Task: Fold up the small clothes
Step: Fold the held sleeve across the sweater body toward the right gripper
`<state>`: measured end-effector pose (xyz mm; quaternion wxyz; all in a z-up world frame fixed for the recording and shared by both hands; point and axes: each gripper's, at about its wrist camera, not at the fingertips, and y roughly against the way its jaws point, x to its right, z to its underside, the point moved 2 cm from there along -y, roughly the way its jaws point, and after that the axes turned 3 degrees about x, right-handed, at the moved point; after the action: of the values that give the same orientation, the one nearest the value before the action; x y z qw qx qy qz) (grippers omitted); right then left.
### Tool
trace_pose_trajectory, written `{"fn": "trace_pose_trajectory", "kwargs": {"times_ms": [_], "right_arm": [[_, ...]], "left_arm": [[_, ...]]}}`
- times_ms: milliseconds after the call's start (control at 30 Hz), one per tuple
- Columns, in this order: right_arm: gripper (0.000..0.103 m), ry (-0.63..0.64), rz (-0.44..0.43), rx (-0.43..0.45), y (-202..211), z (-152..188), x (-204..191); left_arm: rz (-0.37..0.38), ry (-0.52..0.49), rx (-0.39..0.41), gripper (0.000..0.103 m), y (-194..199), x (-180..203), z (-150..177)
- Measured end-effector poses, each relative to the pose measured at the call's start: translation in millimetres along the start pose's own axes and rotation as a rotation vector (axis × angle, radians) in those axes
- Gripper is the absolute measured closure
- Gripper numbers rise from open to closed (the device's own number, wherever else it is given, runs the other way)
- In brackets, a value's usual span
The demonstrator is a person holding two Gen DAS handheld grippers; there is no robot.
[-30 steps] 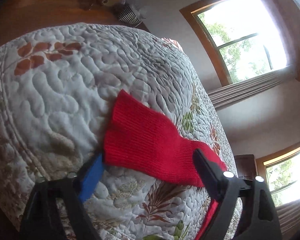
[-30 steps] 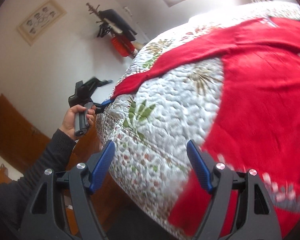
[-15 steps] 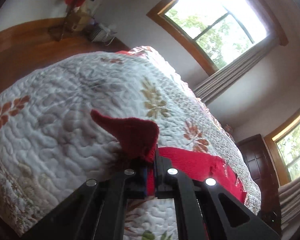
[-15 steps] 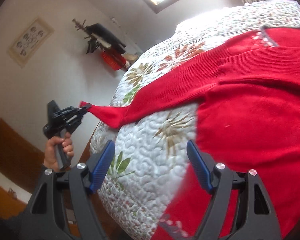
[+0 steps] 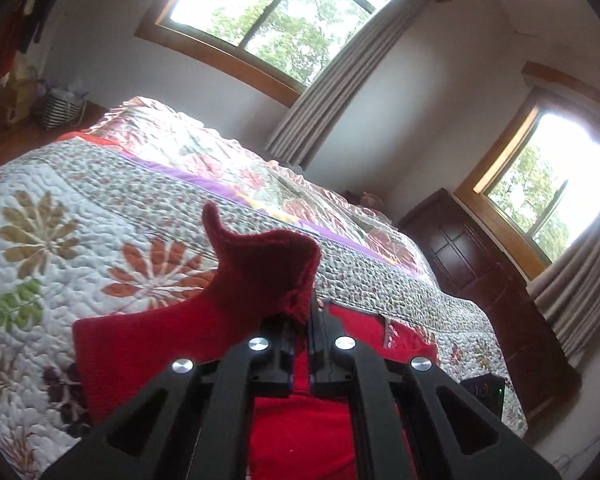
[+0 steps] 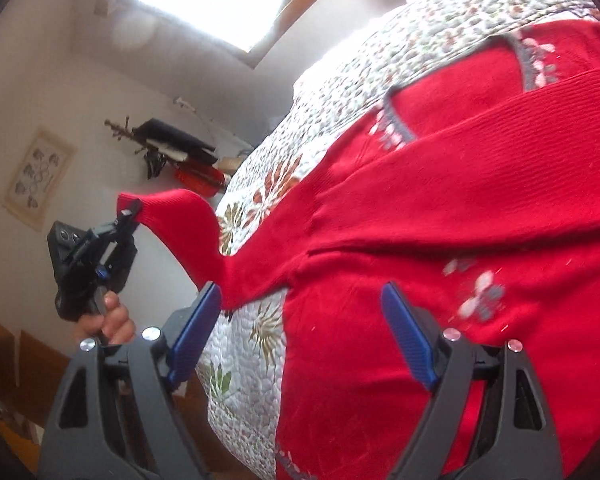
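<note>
A red knit sweater [image 6: 460, 240] with a grey and white flower pattern lies spread on the quilted floral bedspread [image 6: 380, 52]. My left gripper [image 5: 314, 312] is shut on the cuff of its sleeve [image 5: 260, 272] and holds it lifted off the bed. In the right wrist view that same left gripper [image 6: 126, 216] appears at the left, held by a hand [image 6: 108, 320], with the sleeve [image 6: 188, 220] stretched up to it. My right gripper [image 6: 300, 308] is open above the sweater's body near the armpit, with nothing between its blue pads [image 6: 408, 336].
The bed's edge drops off at the left in the right wrist view. A coat rack [image 6: 168, 148] with dark clothes stands by the wall. A dark wooden cabinet [image 5: 480, 264] and two windows [image 5: 284, 20] lie beyond the bed. A striped basket [image 5: 60, 108] sits on the floor.
My left gripper shut on the sleeve cuff and raised it off the bed. My right gripper stayed open and moved further over the sweater's body.
</note>
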<state>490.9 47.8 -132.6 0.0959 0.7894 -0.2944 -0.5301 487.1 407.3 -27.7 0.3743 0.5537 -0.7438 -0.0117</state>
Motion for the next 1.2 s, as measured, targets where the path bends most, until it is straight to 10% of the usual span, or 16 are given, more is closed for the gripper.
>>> {"fn": "trace_pose_trajectory", "kwargs": {"times_ms": [500, 600, 733, 1200], "right_arm": [[0.019, -0.113, 0.010, -0.060, -3, -52, 59], [0.019, -0.130, 0.000, -0.128, -23, -60, 65], [0.019, -0.140, -0.037, -0.181, -37, -66, 68], [0.026, -0.188, -0.002, -0.232, -48, -66, 80]], "left_arm": [[0.023, -0.116, -0.334, 0.099, -162, 71, 125], [0.038, -0.114, -0.334, 0.091, -150, 69, 129], [0.061, -0.080, -0.271, 0.039, -113, 54, 116], [0.181, 0.171, -0.203, 0.031, 18, -17, 193]]}}
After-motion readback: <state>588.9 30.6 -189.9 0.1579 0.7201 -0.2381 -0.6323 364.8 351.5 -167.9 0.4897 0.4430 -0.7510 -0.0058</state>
